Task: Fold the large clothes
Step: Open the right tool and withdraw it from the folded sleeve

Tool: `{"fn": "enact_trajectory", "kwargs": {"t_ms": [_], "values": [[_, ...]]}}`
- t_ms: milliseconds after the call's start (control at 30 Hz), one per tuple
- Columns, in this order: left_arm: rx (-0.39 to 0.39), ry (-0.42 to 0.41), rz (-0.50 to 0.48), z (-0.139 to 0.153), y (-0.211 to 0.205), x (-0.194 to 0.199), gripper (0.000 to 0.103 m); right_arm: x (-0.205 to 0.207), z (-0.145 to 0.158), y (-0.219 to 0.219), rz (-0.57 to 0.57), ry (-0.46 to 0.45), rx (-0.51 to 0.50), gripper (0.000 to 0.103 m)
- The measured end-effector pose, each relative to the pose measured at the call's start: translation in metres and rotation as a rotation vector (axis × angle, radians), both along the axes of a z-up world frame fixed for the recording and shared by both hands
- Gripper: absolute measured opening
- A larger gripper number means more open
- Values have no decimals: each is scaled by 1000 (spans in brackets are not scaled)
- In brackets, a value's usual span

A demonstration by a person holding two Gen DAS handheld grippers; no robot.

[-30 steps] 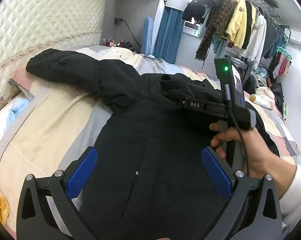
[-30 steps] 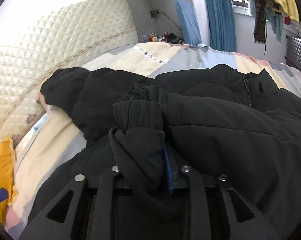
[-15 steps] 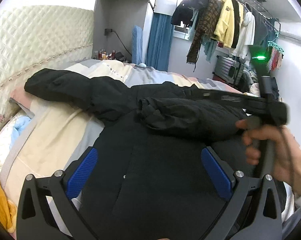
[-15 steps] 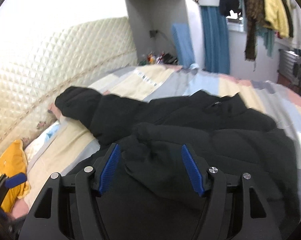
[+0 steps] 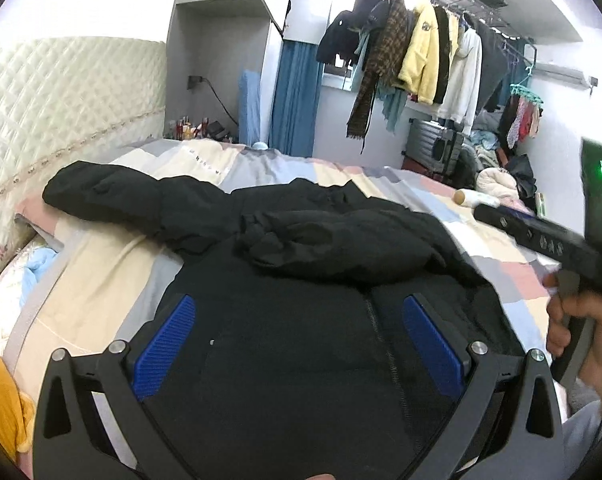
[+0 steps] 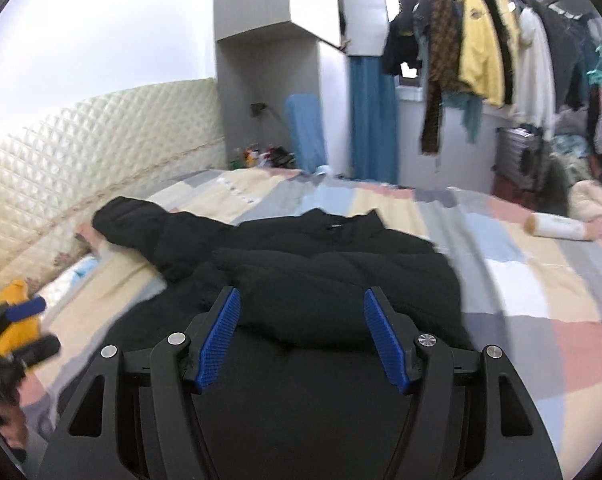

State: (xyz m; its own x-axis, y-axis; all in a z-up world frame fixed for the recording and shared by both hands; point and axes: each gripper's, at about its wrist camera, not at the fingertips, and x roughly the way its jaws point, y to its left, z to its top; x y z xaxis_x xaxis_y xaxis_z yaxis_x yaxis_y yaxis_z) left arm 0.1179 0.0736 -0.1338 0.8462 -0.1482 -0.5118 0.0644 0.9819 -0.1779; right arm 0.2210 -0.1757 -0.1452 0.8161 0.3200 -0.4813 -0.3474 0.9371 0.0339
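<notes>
While the black jacket [image 6: 309, 280] lay on the bed [image 6: 521, 280], apparently one sleeve folded across, both the left gripper [image 5: 297, 344] and the right gripper [image 6: 301, 336] stood apart, empty.

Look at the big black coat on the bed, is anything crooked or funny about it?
Yes. The black coat looks lopsided: one sleeve lies folded across its chest, while the other sleeve sticks straight out toward the headboard.
</notes>
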Motion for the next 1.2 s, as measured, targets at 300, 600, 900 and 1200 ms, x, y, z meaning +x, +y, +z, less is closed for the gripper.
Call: {"fn": "enact_trajectory", "kwargs": {"t_ms": [300,600,900,1200], "values": [[14,-33,-26,-2,-25,-15,103,-73,-1,-46,-61,-30,36,65],[-37,-76,-14,-14,-36,-16,103,-124,-19,-68,-126,-121,58,70],[-87,-2,-63,-32,-25,12,103,-127,-32,-88,-169,-102,119,80],[-55,135,-18,-29,50,74,103,-117,-48,-98,-188,-62,128,94]]}}
